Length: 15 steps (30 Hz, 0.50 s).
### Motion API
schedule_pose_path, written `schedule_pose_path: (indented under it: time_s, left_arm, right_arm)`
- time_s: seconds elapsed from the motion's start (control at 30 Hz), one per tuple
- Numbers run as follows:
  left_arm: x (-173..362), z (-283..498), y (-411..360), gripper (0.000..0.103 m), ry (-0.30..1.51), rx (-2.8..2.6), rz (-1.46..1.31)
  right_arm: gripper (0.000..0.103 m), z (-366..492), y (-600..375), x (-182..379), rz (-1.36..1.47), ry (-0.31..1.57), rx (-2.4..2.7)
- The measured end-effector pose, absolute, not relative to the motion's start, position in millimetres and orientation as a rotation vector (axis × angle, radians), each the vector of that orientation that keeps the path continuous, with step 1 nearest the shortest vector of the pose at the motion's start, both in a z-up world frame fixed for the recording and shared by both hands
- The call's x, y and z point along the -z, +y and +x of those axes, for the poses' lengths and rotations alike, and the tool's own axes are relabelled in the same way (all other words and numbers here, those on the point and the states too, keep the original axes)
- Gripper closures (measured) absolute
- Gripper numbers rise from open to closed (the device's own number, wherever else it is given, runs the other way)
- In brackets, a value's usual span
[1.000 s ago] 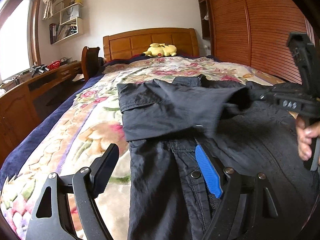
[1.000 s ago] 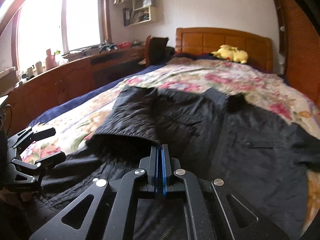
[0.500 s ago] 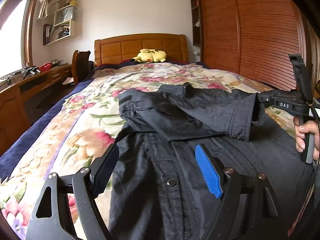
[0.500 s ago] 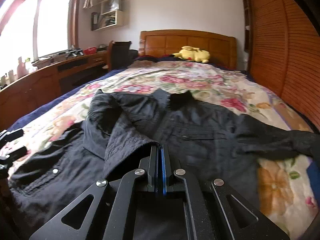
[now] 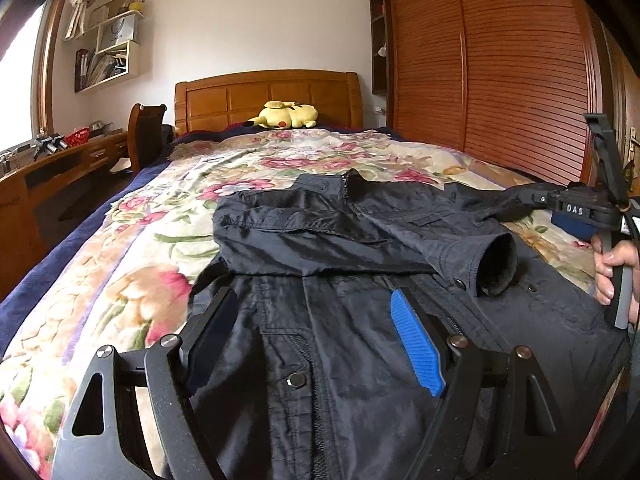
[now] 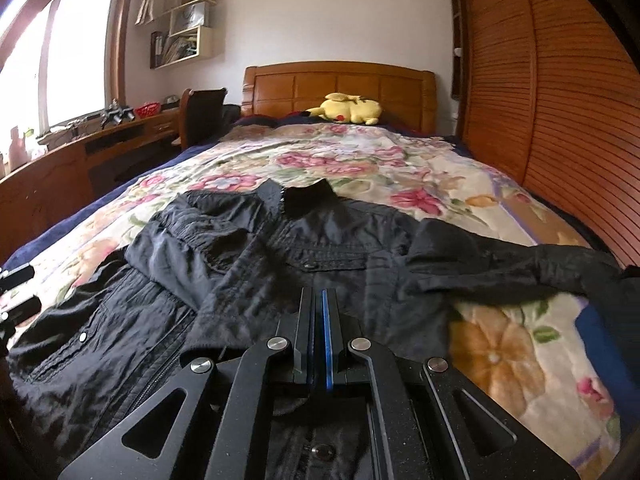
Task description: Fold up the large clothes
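1. We see the black jacket spread front-up on the flowered bedspread, its collar pointing away from both sets of jaws toward the headboard
2. One sleeve lies folded across the chest, its open cuff just ahead of our left gripper's blue pad
3. The other sleeve stretches out flat to the right of our right gripper's jaws, over the bedspread
4. Our left gripper hangs above the lower front of the jacket with its jaws spread wide and nothing between them; the snap buttons and zip lie right under the gap
5. Our right gripper has its jaws pressed together; we cannot tell whether any cloth is pinched between them, though the jacket front lies directly beyond the tips
6. From the left camera we see the right gripper out to the right of our jaws, held by the right hand over the jacket's edge
7. Far ahead of both jaws a yellow plush toy rests against the headboard
8. A wooden desk runs along the left side, and slatted wardrobe doors stand on the right
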State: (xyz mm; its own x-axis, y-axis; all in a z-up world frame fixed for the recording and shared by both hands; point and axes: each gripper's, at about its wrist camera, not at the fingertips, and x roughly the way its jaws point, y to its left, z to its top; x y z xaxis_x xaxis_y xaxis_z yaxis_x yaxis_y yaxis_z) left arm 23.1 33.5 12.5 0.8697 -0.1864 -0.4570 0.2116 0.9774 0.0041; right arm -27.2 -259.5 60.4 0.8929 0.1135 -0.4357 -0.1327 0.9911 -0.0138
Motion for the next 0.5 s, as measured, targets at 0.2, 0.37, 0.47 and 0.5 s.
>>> schedule_pose_path:
  time_s: [0.2, 0.37, 0.47, 0.5]
  left_arm:
    - [-10, 27, 22, 0.023, 0.479, 0.220, 0.065]
    - [-10, 28, 18, 0.023, 0.484, 0.225, 0.064]
    - [-8, 28, 17, 0.023, 0.489, 0.222, 0.068]
    - [-8, 30, 17, 0.023, 0.491, 0.222, 0.070]
  right_arm:
    - [0.049, -30, -256, -59, -0.018, 0.437, -0.141]
    - [0.042, -28, -244, -54, -0.041, 0.444, -0.197]
    - [0.041, -25, -234, -52, -0.056, 0.461, -0.244]
    - [0.041, -23, -229, -51, -0.069, 0.470, -0.258]
